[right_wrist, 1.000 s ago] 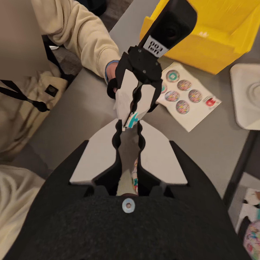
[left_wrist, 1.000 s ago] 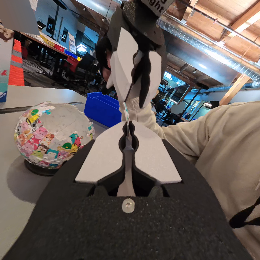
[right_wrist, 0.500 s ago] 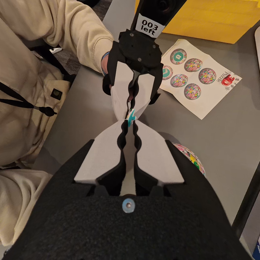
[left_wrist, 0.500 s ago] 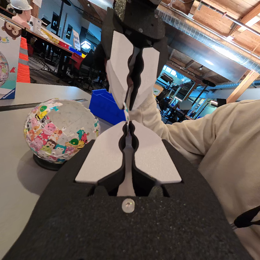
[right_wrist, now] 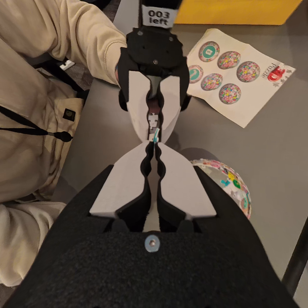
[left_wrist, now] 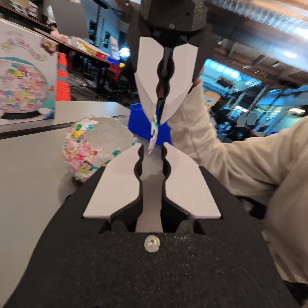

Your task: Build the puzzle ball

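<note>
Left wrist view: the left tool (left_wrist: 151, 146) stands parted with nothing gripped. The right tool (left_wrist: 157, 122) points down at it, pinching a thin printed puzzle piece (left_wrist: 153, 133) that hangs between the left tips. Left of them, the rounded, part-built puzzle ball (left_wrist: 95, 146) sits on the grey tabletop (left_wrist: 28, 166).

Right wrist view: the right tool (right_wrist: 153, 146), nearly closed, nips the piece (right_wrist: 155, 136). The ball (right_wrist: 233, 185) lies to its right, with a glossy leaflet (right_wrist: 241, 75) beyond.

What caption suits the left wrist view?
Right gripper holds a puzzle piece above the open left gripper, beside the unfinished puzzle ball.
</note>
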`<state>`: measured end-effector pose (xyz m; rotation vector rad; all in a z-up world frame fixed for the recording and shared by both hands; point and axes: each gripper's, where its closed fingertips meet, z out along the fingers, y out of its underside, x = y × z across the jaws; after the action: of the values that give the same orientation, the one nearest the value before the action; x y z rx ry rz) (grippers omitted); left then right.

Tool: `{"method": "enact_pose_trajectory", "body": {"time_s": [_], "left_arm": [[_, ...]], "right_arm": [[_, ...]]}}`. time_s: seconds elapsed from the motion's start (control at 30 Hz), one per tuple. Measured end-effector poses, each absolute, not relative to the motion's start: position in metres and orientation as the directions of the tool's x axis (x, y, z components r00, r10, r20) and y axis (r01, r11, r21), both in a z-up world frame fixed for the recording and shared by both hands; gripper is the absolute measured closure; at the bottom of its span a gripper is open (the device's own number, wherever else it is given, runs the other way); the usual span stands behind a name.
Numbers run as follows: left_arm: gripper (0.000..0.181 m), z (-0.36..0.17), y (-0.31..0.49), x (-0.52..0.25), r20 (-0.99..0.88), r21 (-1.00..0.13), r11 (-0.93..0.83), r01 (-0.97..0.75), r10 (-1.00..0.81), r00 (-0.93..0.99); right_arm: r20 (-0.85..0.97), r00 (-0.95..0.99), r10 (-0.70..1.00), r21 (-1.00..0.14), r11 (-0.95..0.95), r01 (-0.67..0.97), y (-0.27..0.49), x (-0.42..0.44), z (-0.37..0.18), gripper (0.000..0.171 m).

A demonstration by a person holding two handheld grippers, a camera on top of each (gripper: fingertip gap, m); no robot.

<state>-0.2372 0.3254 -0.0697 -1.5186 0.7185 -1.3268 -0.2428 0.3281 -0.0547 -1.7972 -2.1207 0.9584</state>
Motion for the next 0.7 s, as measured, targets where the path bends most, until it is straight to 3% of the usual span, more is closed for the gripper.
{"method": "enact_pose_trajectory", "body": {"time_s": [0.1, 0.27, 0.7], "left_arm": [[0.158, -0.084, 0.340, -0.245, 0.262, -0.964, -0.259, 0.065, -0.871, 0.415], [0.181, -0.100, 0.342, -0.234, 0.127, -0.982, -0.180, -0.053, -0.847, 0.516], [0.181, -0.123, 0.357, -0.216, 0.130, -0.965, -0.237, -0.112, -0.805, 0.578]], "right_arm": [[-0.289, -0.137, 0.947, -0.558, -0.050, 0.829, 0.339, -0.226, -0.059, 0.169], [-0.368, -0.020, 0.930, -0.484, -0.173, 0.858, 0.347, -0.205, -0.079, 0.169], [-0.392, 0.071, 0.917, -0.354, -0.222, 0.908, 0.361, -0.196, -0.112, 0.169]]}}
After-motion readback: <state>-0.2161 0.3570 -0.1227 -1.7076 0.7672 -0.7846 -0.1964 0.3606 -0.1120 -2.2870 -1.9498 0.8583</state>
